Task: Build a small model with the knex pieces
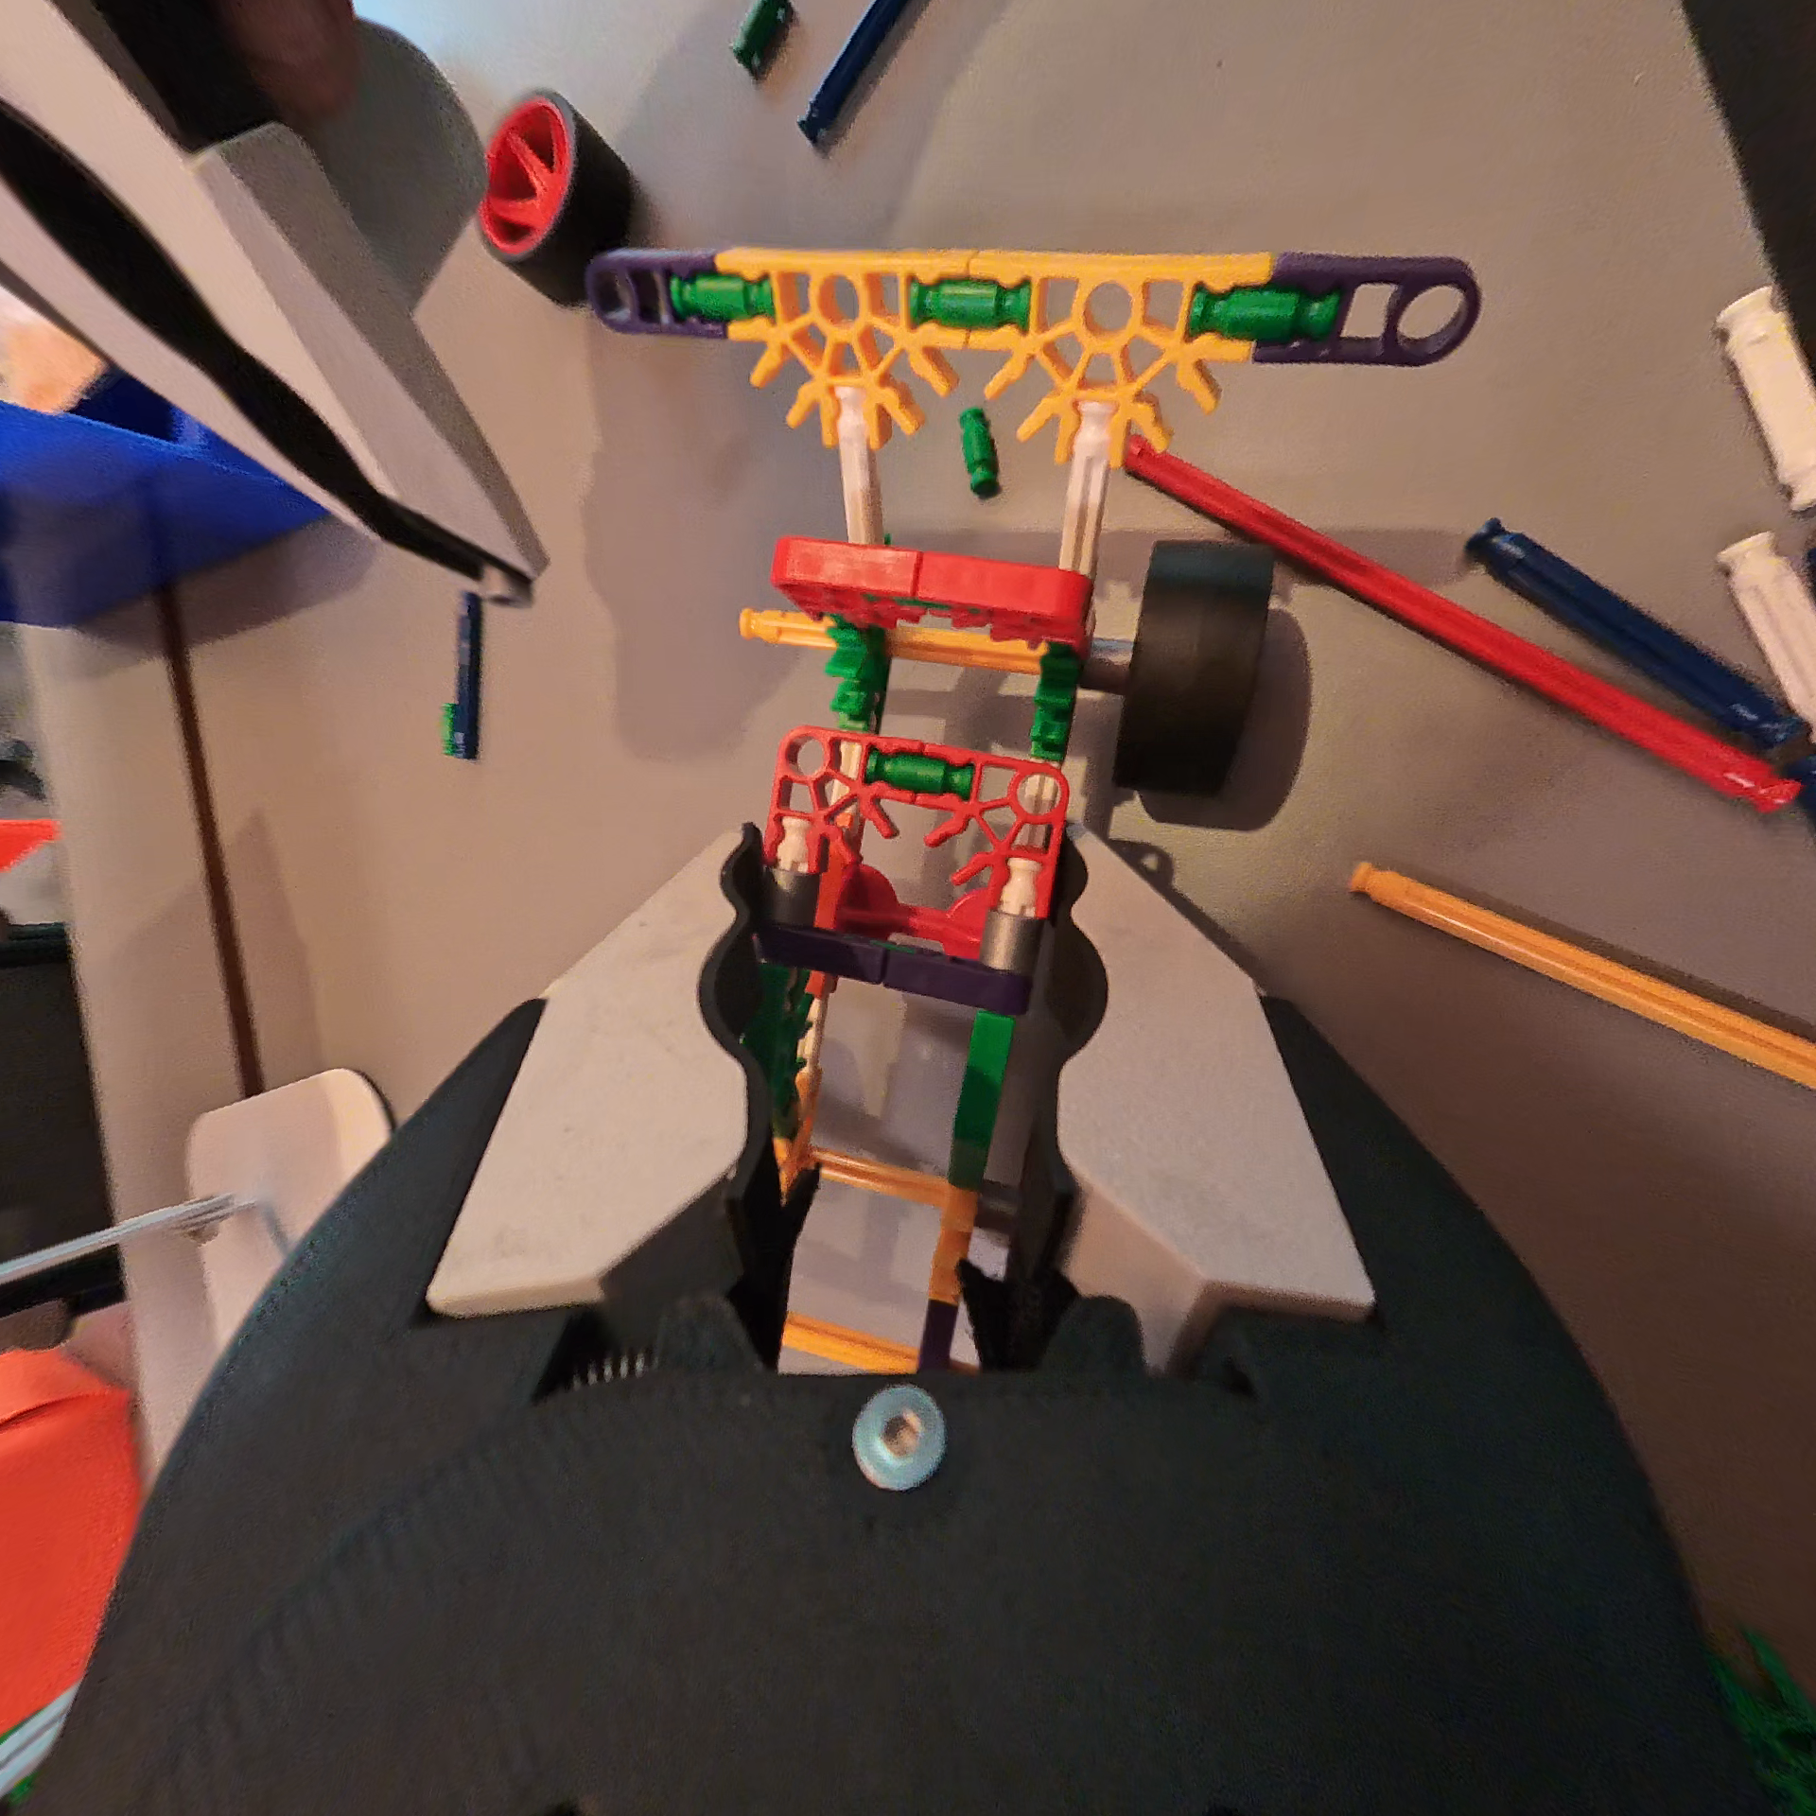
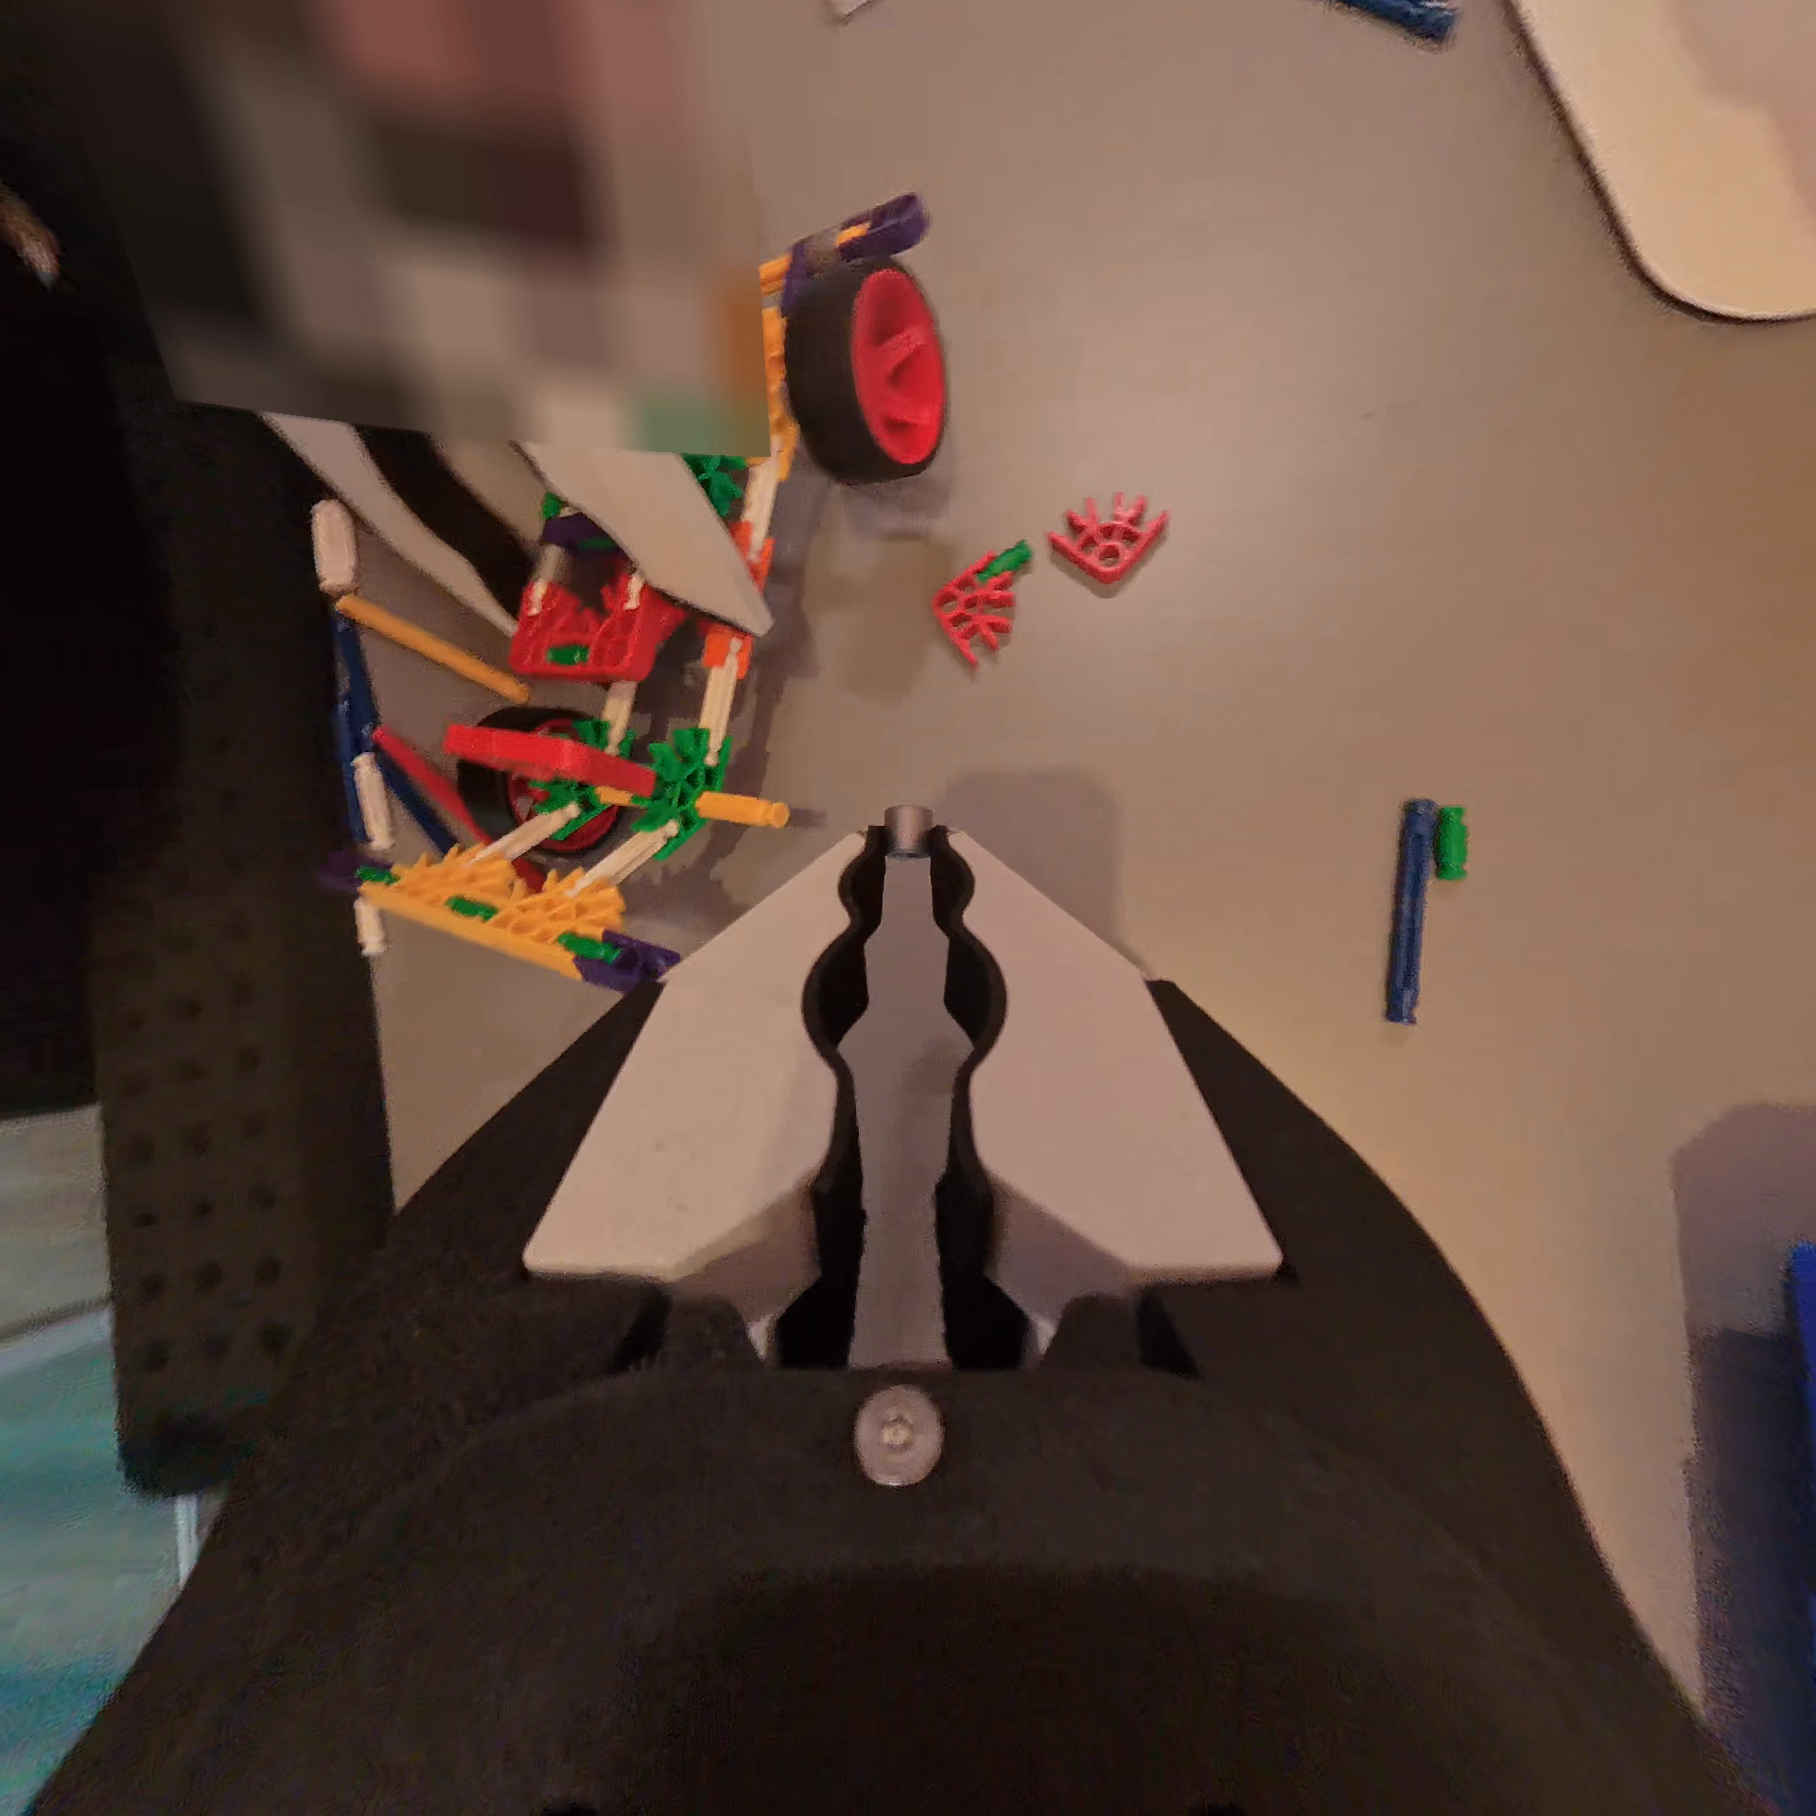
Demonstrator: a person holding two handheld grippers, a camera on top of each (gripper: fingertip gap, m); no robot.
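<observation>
Fingers of the left gripper pinch the toy car frame; right gripper nips a small grey spacer, bare yellow axle at ten o'clock.

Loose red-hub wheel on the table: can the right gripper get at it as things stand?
Probably not right away. The right gripper is shut on a small grey spacer, so its jaws are occupied. The loose wheel itself lies apart from the model, with nothing over it.

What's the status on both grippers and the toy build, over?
Left gripper shut on toy car frame. Right gripper shut on small grey spacer, beside the frame. Loose rods around; nothing between them.
</observation>
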